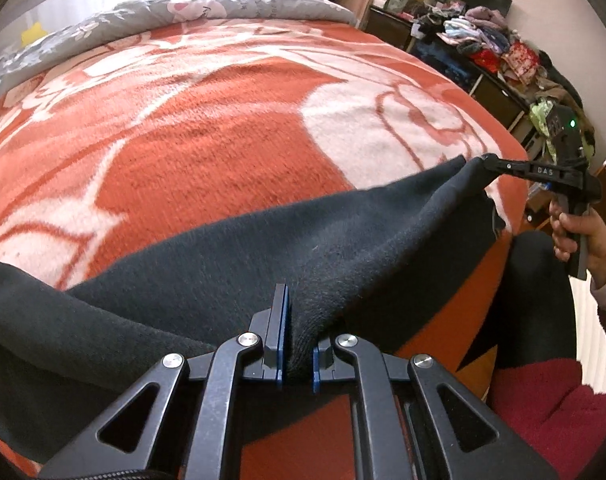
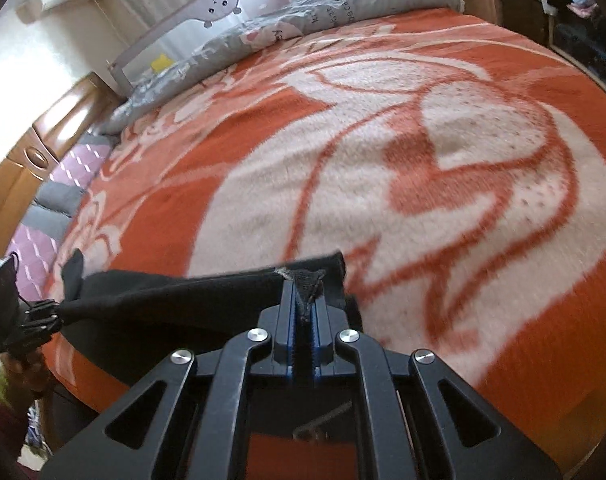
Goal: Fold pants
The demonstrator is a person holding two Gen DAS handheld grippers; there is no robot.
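L gripper (image 1: 297,344) and R gripper (image 2: 305,312) each clamp dark pants (image 1: 303,232), stretched above bed (image 1: 223,120). Step: spreading; next, lay flat w/ even tension.

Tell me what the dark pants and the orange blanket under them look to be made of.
Pants: apparently a soft knit, perhaps fleece or brushed cotton; matte charcoal-black with a faint nap, draping limply between the left gripper and right gripper.
Blanket: seemingly woven wool or acrylic; fuzzy matte orange with a cream pattern, visible weave rows and a slightly pilled surface.
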